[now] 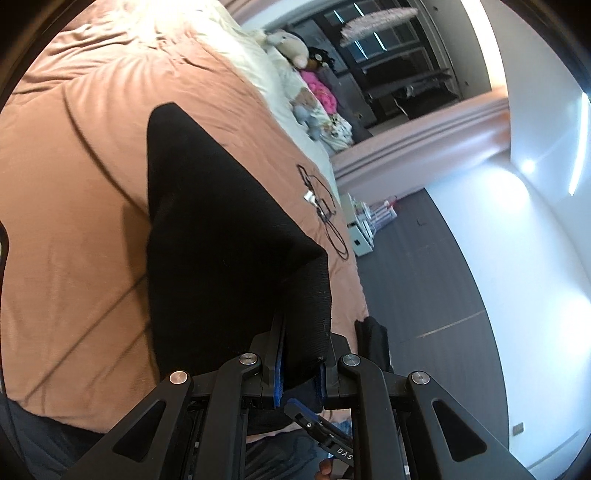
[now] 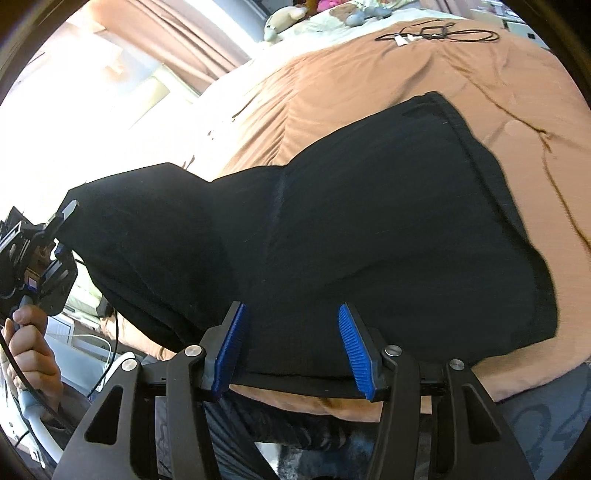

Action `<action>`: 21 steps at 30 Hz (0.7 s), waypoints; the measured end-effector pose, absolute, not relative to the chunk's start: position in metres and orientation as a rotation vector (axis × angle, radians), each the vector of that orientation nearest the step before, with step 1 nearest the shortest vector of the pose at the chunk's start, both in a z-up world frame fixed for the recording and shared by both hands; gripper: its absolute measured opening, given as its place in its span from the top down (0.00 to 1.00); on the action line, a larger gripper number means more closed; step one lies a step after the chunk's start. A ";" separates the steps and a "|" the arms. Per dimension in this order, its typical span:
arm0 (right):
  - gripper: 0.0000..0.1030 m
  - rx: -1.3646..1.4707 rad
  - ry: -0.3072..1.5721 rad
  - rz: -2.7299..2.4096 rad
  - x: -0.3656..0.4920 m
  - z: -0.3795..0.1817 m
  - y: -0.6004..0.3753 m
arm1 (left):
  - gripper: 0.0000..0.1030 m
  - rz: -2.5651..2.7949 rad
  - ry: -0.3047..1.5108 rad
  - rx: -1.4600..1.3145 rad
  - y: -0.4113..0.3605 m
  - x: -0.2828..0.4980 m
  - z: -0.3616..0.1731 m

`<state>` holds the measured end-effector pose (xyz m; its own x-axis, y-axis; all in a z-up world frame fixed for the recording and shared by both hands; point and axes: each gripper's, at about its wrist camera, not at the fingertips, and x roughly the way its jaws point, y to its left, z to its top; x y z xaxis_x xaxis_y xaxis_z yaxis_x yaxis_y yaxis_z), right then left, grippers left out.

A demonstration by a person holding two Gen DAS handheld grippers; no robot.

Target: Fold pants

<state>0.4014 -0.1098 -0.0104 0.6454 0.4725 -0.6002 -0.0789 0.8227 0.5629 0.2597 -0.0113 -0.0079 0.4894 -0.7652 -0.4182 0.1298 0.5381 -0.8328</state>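
The black pants (image 2: 388, 236) lie across the brown bedspread (image 2: 351, 85), and everything here is placed against that bedspread. Seen from the right wrist, their long axis runs from the lifted end at the left, off the bedspread's near-left edge, to the wide end spread flat toward the bedspread's middle and right, where a straight hem edge faces the far side.

The left gripper (image 1: 301, 369) is clamped on the pants: its blue pads (image 1: 279, 373) press a ribbed band of the cloth between them, and from there the cloth runs away over the bedspread to a pointed corner. In the right wrist view the same gripper (image 2: 68, 212) holds that end raised above the bedspread's left edge, with the person's hand (image 2: 29, 343) on its handle below.

The right gripper (image 2: 291, 347) has its jaws apart at the bedspread's near edge. Its blue pads (image 2: 231, 343) stand either side of the pants' near fold without pressing on it.

A black cable (image 2: 436, 35) lies coiled at the far side of the bedspread, and soft toys (image 1: 291, 46) sit beyond its far end
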 end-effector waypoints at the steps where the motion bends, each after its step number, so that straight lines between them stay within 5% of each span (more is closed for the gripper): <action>1: 0.51 0.531 0.812 0.328 0.396 -0.010 -0.110 | 0.86 -0.634 0.900 -0.825 -0.015 0.261 -0.007; 21: 0.51 0.621 0.750 0.232 0.345 -0.008 -0.160 | 0.87 -0.811 1.023 -0.692 -0.142 0.280 -0.015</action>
<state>0.3446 -0.1597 -0.0082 0.7164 0.4096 -0.5648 0.0188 0.7979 0.6025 0.2800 -0.1415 -0.0150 0.2916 -0.8407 -0.4563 0.2522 0.5277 -0.8111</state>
